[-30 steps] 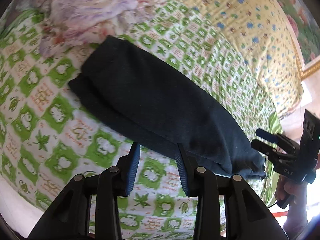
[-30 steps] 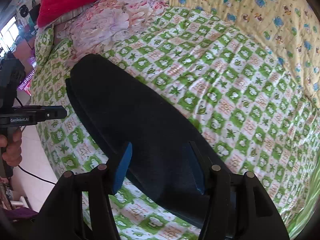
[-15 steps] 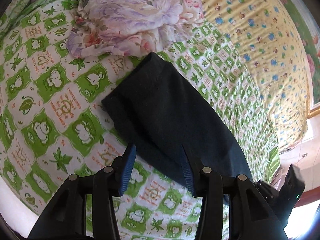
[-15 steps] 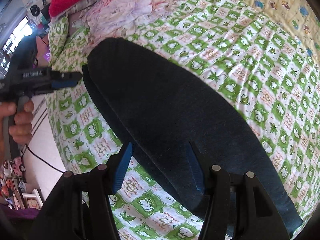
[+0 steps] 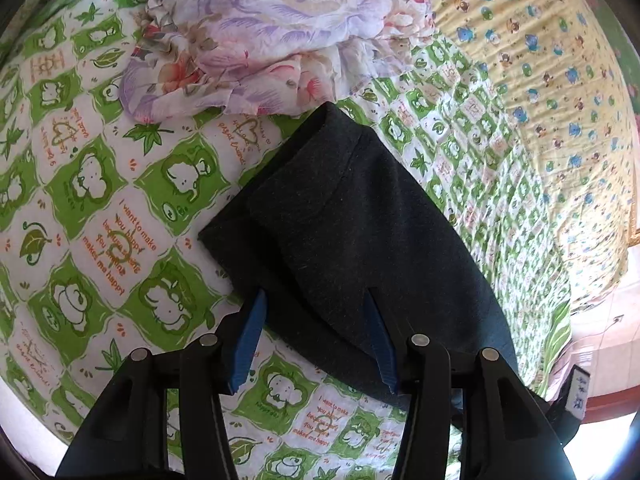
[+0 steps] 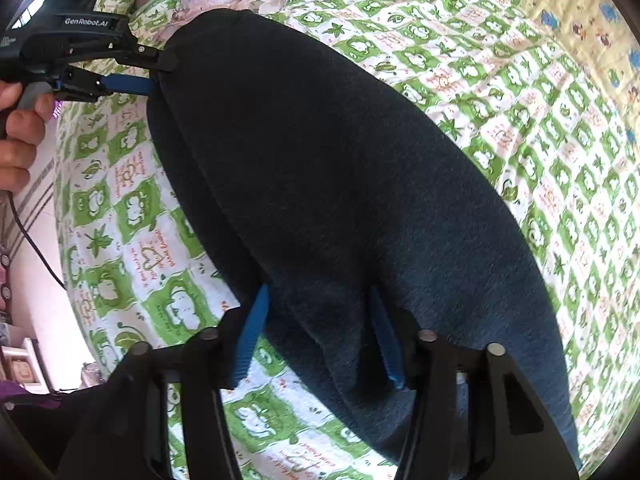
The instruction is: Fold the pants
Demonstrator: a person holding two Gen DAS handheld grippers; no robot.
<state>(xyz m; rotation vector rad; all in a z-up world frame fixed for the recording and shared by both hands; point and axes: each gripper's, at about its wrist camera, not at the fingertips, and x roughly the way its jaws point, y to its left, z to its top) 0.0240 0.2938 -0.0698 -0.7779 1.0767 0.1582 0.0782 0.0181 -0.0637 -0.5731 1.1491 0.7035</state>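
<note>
Two grippers wide open, empty: pants (image 5: pixel 352 240) flat on bedsheet (image 5: pixel 100 200), long axis 11→5 o'clock, L gripper (image 5: pixel 316 336) nearer hem end, R gripper (image 6: pixel 320 332) over near edge.

Bed (image 5: pixel 92 216) under a sheet (image 6: pixel 516 92) checked green and white, printed with cartoon figures, leaves and orange lettering. Crumpled floral cloth (image 5: pixel 272 28) in pink and lilac at the far end. Yellow quilt (image 5: pixel 560 80) with small blue and brown animal prints along the right. Pale floor (image 6: pixel 36 292) off the left edge of the bed. Low white shelf (image 6: pixel 24 364) down at near left. Bright daylight over all.
</note>
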